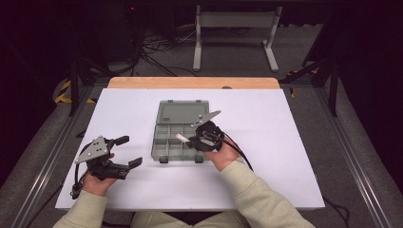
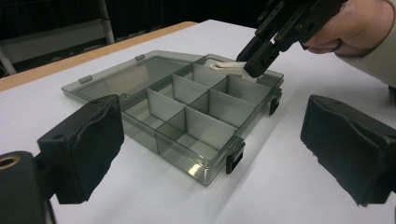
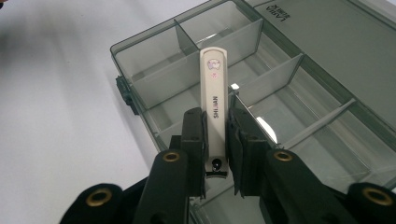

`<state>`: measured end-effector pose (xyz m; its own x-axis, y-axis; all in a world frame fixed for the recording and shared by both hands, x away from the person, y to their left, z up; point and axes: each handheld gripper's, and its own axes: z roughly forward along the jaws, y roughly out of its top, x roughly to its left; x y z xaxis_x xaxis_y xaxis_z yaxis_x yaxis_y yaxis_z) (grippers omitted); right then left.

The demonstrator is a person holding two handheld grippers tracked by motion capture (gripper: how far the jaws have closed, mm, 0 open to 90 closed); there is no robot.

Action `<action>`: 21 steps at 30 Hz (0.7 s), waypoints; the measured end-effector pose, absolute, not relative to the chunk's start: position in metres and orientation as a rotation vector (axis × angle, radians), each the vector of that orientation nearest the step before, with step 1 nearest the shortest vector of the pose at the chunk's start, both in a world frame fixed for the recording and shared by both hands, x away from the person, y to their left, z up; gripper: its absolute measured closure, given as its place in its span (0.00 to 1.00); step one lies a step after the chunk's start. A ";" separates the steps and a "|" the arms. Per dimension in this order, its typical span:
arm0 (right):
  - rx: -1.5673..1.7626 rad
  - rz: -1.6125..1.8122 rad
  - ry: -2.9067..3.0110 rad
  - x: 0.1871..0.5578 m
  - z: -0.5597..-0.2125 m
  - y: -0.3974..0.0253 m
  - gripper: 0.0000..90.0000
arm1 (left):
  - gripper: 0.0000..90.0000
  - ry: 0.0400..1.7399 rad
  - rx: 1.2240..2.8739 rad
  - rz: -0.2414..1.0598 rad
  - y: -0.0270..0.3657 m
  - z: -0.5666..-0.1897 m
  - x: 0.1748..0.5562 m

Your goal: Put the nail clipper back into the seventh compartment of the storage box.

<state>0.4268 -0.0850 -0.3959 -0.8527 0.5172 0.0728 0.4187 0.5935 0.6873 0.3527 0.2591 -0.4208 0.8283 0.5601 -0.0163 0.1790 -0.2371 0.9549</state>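
Note:
A smoky grey compartment box (image 1: 165, 148) lies on the white table with its lid (image 1: 180, 113) folded flat toward the far side. Thin dividers split the box (image 2: 205, 135) into several bare cells. My right gripper (image 1: 191, 141) is shut on a white nail clipper (image 1: 182, 138), which it holds just above the cells. In the right gripper view the clipper (image 3: 214, 93) sticks out forward between the jaws of my right gripper (image 3: 215, 135), over a divider of the box (image 3: 154, 79). My left gripper (image 1: 129, 151) rests open on the table left of the box, with nothing in it.
The white table top (image 1: 266, 128) ends at a wooden strip (image 1: 190, 82) along the far side. Beyond it are a dark floor, cables and a white metal stand (image 1: 235, 28). In the left gripper view the right gripper (image 2: 254, 58) and the clipper (image 2: 229, 66) hang over the box's far corner.

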 end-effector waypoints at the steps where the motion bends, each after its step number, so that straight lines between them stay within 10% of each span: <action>1: 0.795 1.106 2.684 0.427 -0.396 -0.085 0.86 | 0.07 0.565 1.801 0.396 0.259 -0.421 0.353; 21: 0.821 1.122 2.722 0.426 -0.411 -0.084 0.86 | 0.07 0.562 1.808 0.390 0.259 -0.421 0.353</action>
<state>0.4260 -0.0841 -0.4113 -0.8524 0.5085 0.1214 0.4464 0.5871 0.6753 0.3526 0.2595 -0.4206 0.8306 0.5566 -0.0165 0.1795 -0.2396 0.9541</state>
